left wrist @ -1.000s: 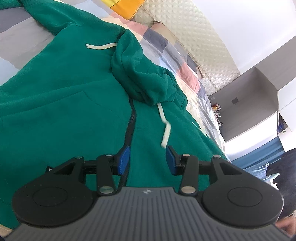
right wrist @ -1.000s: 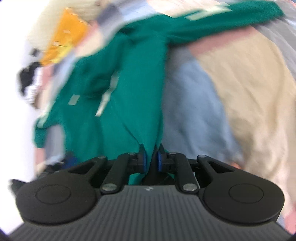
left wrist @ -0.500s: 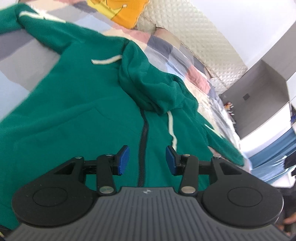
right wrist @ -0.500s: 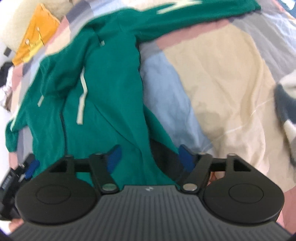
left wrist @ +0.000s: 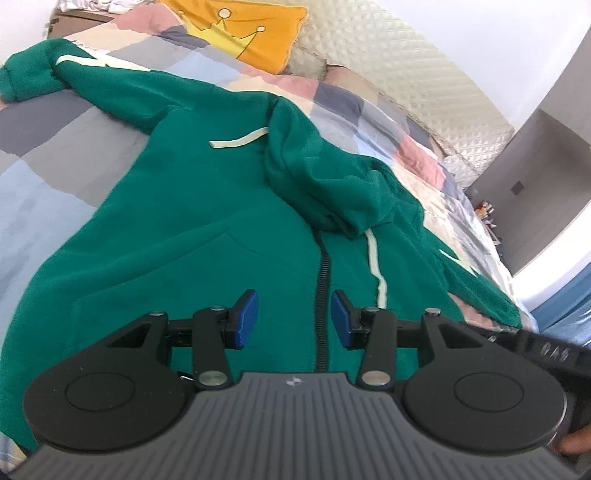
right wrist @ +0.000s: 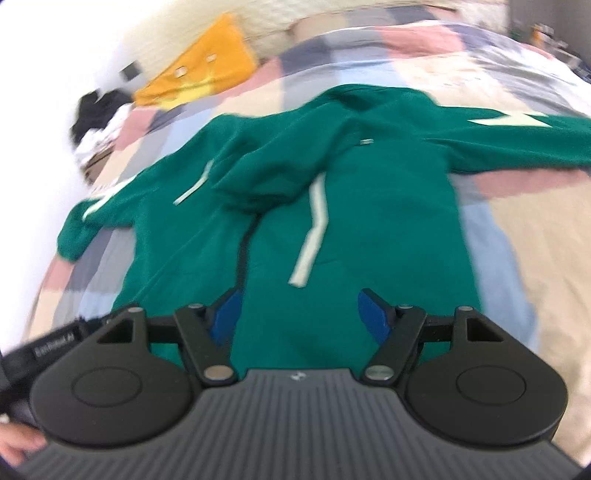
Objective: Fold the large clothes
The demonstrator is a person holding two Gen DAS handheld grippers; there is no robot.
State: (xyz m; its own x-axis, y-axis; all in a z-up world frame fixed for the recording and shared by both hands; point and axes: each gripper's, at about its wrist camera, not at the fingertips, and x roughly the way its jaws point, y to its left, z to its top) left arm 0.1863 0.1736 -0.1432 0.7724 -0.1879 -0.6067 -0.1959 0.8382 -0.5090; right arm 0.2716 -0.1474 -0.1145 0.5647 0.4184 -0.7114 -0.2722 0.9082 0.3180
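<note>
A green zip hoodie [left wrist: 207, 229] [right wrist: 362, 229] lies face up and spread out on the bed, sleeves out to both sides, hood [left wrist: 325, 184] crumpled over the chest, white drawstrings loose. My left gripper [left wrist: 294, 318] hovers open over the lower front, just left of the dark zip [left wrist: 323, 295], with nothing between its blue pads. My right gripper [right wrist: 299, 317] stands open wide above the hem area, right of the zip [right wrist: 242, 258], holding nothing. The right wrist view is blurred by motion.
The hoodie rests on a patchwork quilt [left wrist: 44, 155] [right wrist: 517, 221]. An orange cushion [left wrist: 243, 33] [right wrist: 207, 77] leans at the quilted headboard [left wrist: 406, 74]. A heap of dark and white clothes [right wrist: 96, 122] sits at the far left corner. Grey cabinets [left wrist: 535, 177] stand to the right.
My right gripper was shut on the green fabric, then opened and let it go, and swung across the hoodie's lower front. My left gripper stayed open and tilted slightly.
</note>
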